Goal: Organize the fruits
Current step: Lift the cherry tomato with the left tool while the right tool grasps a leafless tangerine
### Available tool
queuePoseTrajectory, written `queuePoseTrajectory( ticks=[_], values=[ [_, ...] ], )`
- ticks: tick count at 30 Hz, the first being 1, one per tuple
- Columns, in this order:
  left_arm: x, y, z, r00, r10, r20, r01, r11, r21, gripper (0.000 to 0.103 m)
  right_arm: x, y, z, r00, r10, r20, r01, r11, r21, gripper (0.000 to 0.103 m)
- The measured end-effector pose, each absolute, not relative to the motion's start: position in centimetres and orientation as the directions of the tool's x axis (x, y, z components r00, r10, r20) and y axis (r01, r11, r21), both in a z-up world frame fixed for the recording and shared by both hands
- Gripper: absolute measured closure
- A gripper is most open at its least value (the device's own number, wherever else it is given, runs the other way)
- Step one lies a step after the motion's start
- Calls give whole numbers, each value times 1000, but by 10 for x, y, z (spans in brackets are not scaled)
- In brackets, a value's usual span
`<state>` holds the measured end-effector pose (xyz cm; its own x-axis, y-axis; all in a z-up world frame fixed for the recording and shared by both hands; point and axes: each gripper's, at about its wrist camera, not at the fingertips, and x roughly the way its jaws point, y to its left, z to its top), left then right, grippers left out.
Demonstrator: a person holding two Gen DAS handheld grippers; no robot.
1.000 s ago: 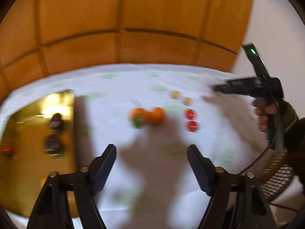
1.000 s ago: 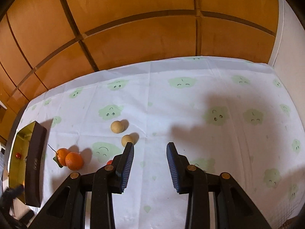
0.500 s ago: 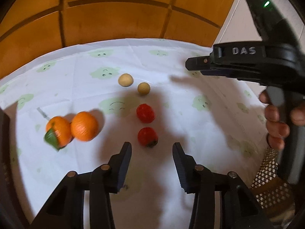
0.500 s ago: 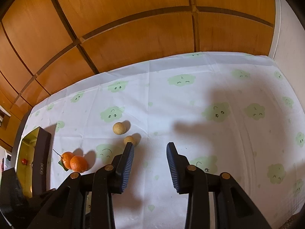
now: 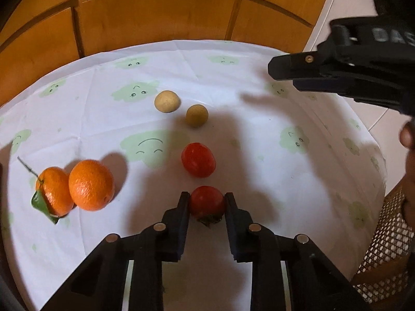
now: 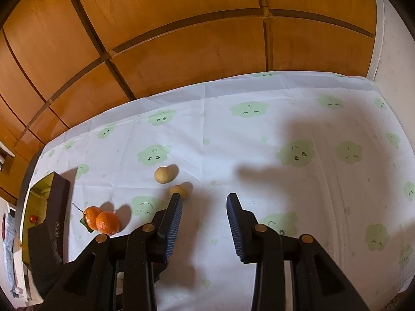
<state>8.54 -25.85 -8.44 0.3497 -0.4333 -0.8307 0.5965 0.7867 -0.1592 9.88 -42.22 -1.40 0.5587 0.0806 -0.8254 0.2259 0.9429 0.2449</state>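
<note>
Half a sec ago the left gripper (image 5: pixel 207 202) was sitting short of the near red fruit (image 5: pixel 206 203) w/ space between them, now it's moved fwd and the fingers are on both sides of it. Looks clamped, pads touching the fruit left and right, though it's prob not lifted yet bc the stem end seems to rest on the tablecloth (image 5: pixel 259 103).

Second red fruit (image 5: pixel 198 159) sits just beyond it, then two tan balls (image 5: pixel 181 107) further back, and two oranges (image 5: pixel 75 188) touching each other off to the left, one w/ a leaf. Everything's in pairs, so I'd guess sorting goes by kind.

Right gripper (image 6: pixel 203 207) is open w/ nothing between the fingers, hovering over bare cloth on the right, imo just kept out of the way. From its cam the gold tray (image 6: pixel 49 202) is at the far left edge w/ a small red thing inside, so that's likely where this fruit ends up. Grabbing the nearest one first makes sense, no reaching over the others.
</note>
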Motion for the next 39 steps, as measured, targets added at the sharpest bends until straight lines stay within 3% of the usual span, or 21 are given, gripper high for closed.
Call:
queuePoseTrajectory(
  ticks=[14, 20, 26, 39],
  values=[
    [36, -133, -92, 554, -384, -739, 455, 883, -117, 76, 101, -426, -21, 541, 99, -835, 226, 940, 257, 67],
    [27, -134, -99, 605, -378, -701, 475, 878, -64, 75, 104, -387, -22, 507, 303, -807, 3, 936, 353, 67],
    [25, -129, -100, 611, -404, -681, 480, 873, -88, 75, 106, -325, -31, 411, 375, -831, -182, 927, 328, 67],
    [26, -124, -100, 607, -436, -665, 488, 864, -121, 75, 141, -248, -49, 316, 260, -912, -423, 900, 110, 58]
  ],
)
